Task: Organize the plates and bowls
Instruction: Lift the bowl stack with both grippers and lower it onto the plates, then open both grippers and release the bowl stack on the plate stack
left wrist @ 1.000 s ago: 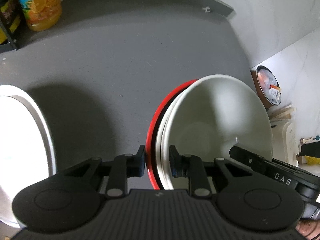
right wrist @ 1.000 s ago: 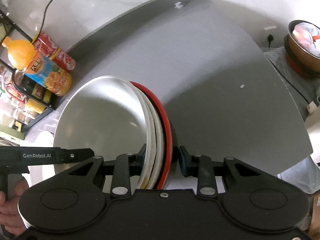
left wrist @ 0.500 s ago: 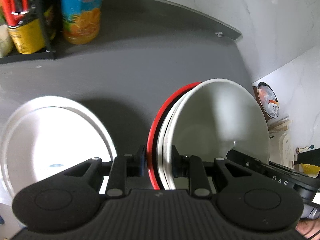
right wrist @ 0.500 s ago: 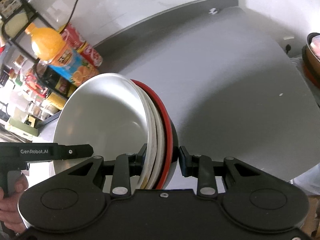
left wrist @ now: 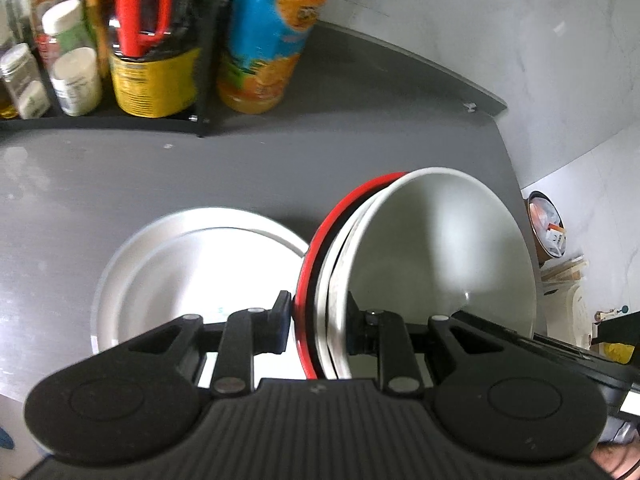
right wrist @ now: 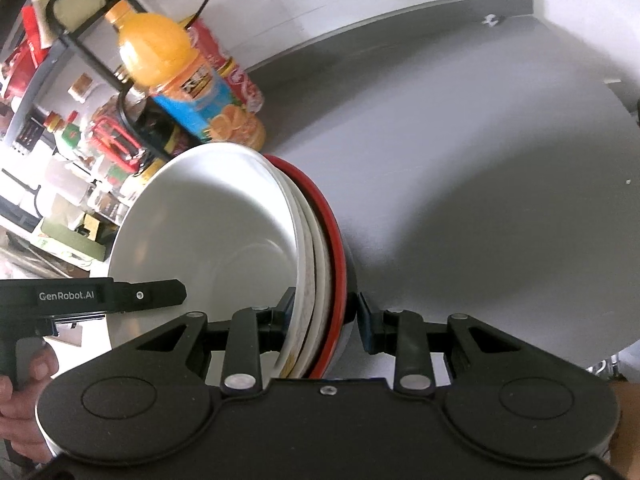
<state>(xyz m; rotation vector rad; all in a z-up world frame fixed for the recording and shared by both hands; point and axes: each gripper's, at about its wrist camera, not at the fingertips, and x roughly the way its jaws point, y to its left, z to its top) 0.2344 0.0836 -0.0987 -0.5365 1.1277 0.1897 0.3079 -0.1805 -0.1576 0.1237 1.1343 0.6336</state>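
Observation:
A nested stack of bowls (left wrist: 440, 248), red outermost with white ones inside, hangs tilted above the grey counter (left wrist: 280, 160). My left gripper (left wrist: 318, 326) is shut on the stack's near rim. On the opposite rim of the same stack of bowls (right wrist: 212, 240), my right gripper (right wrist: 324, 320) is shut too. A white plate (left wrist: 180, 272) lies flat on the counter just left of the stack in the left wrist view. The stack's underside is hidden.
An orange juice bottle (left wrist: 272, 40) stands at the back beside a black rack (left wrist: 100, 120) of jars and tins. A red can (right wrist: 228, 68) is behind the orange juice bottle (right wrist: 180, 88). The counter (right wrist: 500, 160) ends at a curved edge on the right. A hand (right wrist: 20, 392) holds the left gripper's handle.
Both grippers have carried the bowl stack toward the rack side of the counter. The white plate has come fully into view beside the stack, and the bottle and rack look nearer.

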